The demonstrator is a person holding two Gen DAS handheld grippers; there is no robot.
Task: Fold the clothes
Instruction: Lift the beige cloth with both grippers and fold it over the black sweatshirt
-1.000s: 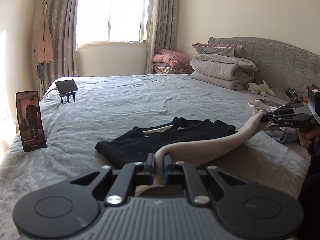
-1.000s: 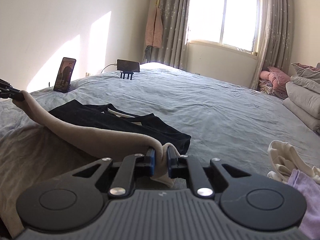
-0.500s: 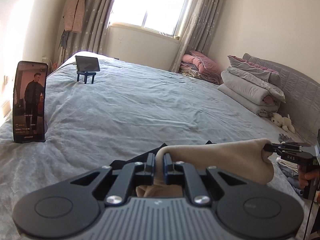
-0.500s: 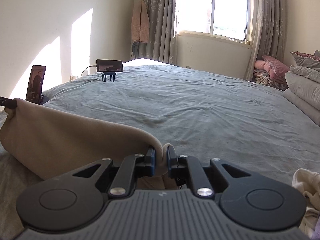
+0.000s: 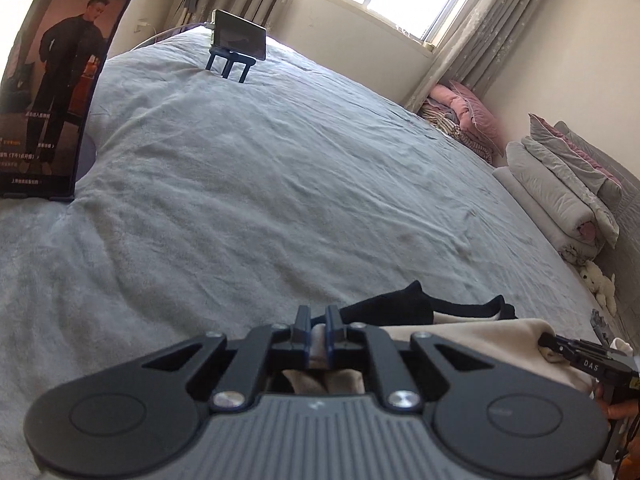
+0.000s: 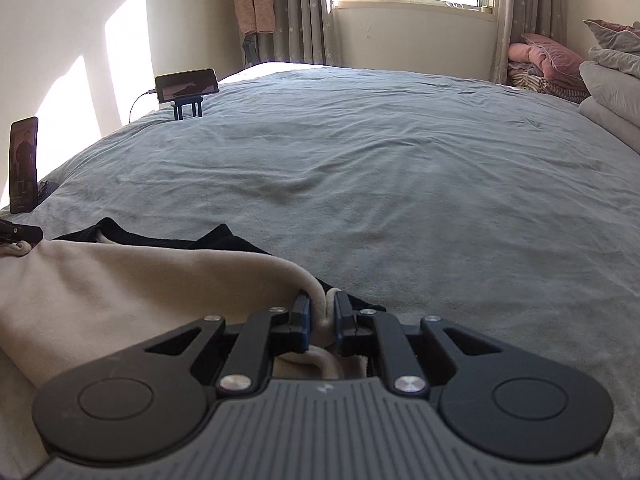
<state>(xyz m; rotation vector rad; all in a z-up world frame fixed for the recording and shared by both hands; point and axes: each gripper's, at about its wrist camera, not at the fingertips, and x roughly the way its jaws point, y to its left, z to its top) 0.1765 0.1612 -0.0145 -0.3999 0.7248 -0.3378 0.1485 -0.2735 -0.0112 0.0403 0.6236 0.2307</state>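
Left wrist view: we are clenching the left tool [image 5: 317,334] on the beige garment [image 5: 472,340]. Right wrist view: the right tool [image 6: 321,322] is opening, garment edge between its jaws, over the bed [image 6: 400,184].

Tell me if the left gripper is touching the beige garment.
Touching. The left wrist view shows the left gripper with a fold of the beige garment pinched between its nearly closed jaws, cloth filling the gap.

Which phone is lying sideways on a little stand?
The far phone, by the curtains: it sits sideways on a small blue stand with a cable plugged in. The near phone stands upright at the bed's edge.
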